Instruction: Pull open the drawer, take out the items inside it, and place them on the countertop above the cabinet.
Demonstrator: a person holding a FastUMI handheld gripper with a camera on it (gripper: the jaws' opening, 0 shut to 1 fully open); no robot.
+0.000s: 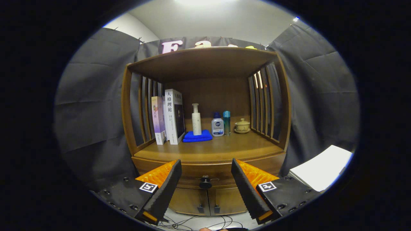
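Tool: the tool (206, 187) sits wide apart, holding nothing, both black ridged fingers (165, 189) angled in toward the cabinet front.
Drawer: the drawer (208, 171) is closed, flush under the desk, just beyond the fingertips.
Knob: there's the dark round knob (205, 183), centred in the gap between the two fingers, ahead of them and not touched.
Desk: the wooden desk (224, 147) above the drawer carries everything on show, well beyond the tool.
Books: two upright books (168, 117) stand at the left side of the desk against the slatted wall.
Cloth and pump: a white pump bottle (196, 119) stands on a folded blue cloth (197, 136), just beside the books.
Bottles: a small blue-capped bottle (217, 125) and a slim teal bottle (226, 122) stand side by side, right of the cloth.
Cup: a lidded cup on a saucer (242, 126) sits near the right slats.
Lower doors: two cabinet doors (208, 200) below the drawer, shut.
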